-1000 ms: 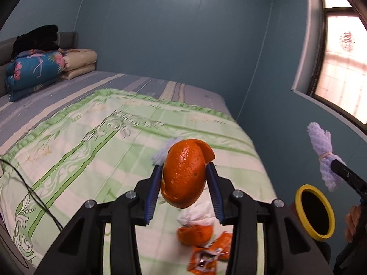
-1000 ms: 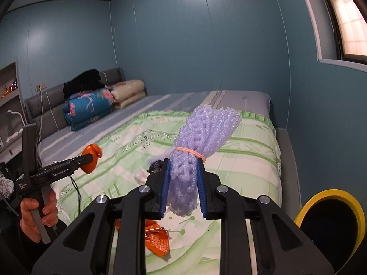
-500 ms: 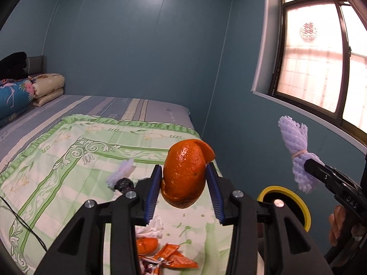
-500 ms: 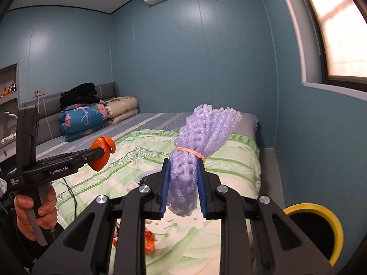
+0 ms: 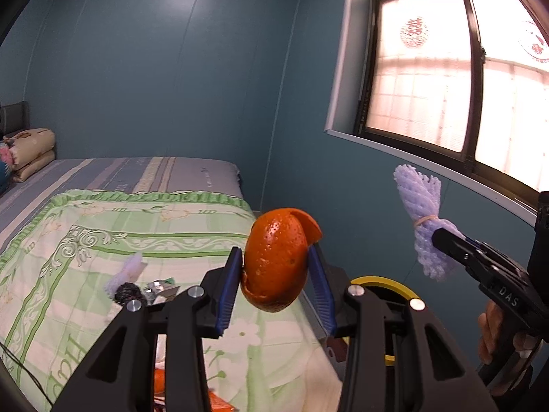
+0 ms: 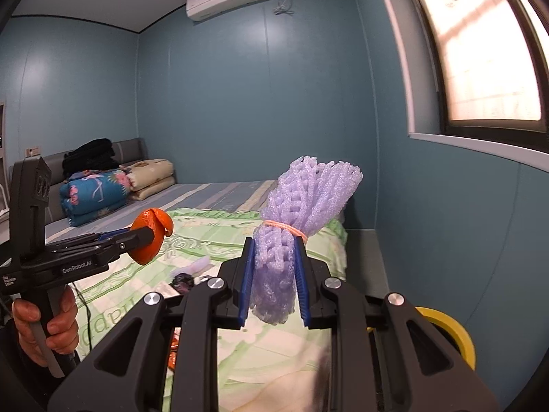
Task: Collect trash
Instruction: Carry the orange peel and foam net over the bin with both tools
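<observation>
Left gripper [image 5: 276, 285] clamps orange peel [image 5: 277, 261]; right gripper [image 6: 273, 274] clamps foam net [image 6: 302, 219].

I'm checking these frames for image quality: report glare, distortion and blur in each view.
Left wrist view: the window is blown out pink-white, fisheye bends its sill, and the bed edge near the lens is smeared. Right wrist view: the window glares and is softly blurred, while the purple foam net stays sharp.
</observation>
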